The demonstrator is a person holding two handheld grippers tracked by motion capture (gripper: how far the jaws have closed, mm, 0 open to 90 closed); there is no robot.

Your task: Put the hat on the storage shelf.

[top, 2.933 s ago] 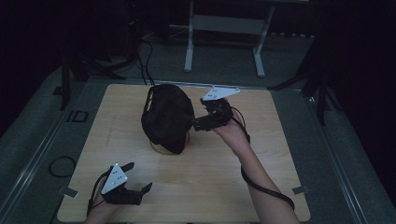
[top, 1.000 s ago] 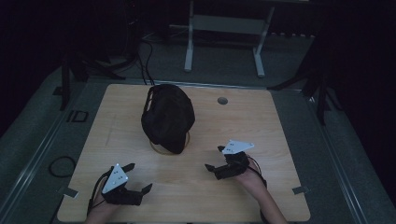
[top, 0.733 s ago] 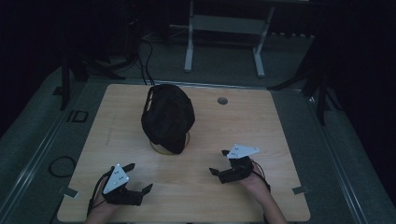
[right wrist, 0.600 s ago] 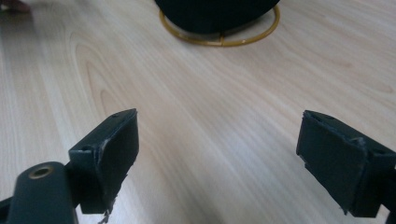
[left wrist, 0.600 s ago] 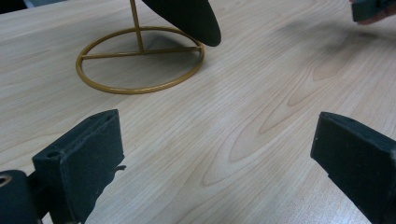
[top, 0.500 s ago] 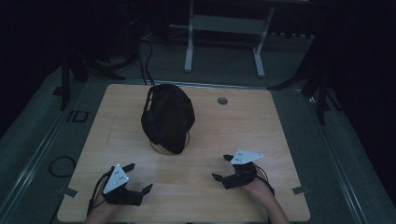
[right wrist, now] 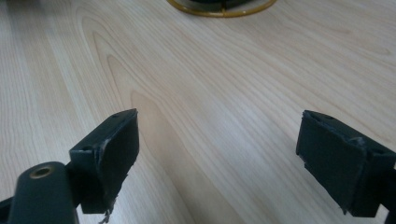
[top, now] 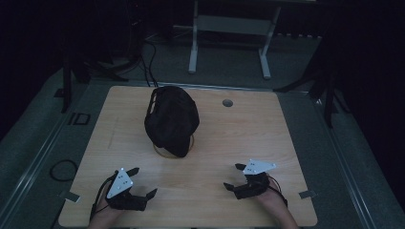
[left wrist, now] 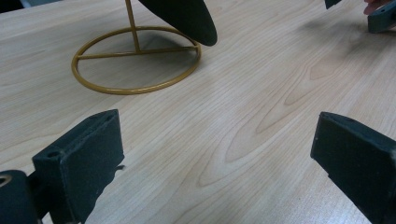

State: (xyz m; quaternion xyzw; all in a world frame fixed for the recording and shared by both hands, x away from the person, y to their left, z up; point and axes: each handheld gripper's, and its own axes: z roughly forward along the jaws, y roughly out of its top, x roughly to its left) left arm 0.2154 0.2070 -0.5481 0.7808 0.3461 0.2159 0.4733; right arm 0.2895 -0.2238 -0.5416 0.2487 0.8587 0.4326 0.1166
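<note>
- Since the earliest frame we see the right black two-jaw gripper (top: 234, 177) drawn back from beside the black cap to the near right part of the table; the left black two-jaw gripper (top: 142, 182) has kept its place at the near left.
- The room around us is dark: a grey carpeted floor (top: 305, 71), black cables trailing behind the table, and a grey metal frame with two legs (top: 229, 28) standing farther back.
- The pale wood-grain rectangular tabletop (top: 248, 138) fills the middle of the high view, with a small round grey grommet (top: 228, 102) near its far edge.
- A black dome-shaped cap (top: 171, 119) sits on a thin gold wire stand with a ring base (left wrist: 135, 63), left of the table's centre and well apart from both grippers.
- In the left gripper view, the jaws are spread wide over bare wood, the gold ring ahead of them and the cap's black edge (left wrist: 187, 18) hanging over it.
- In the right gripper view, the jaws also stand wide apart with nothing between them, the ring's rim (right wrist: 224, 10) just visible at the top.
</note>
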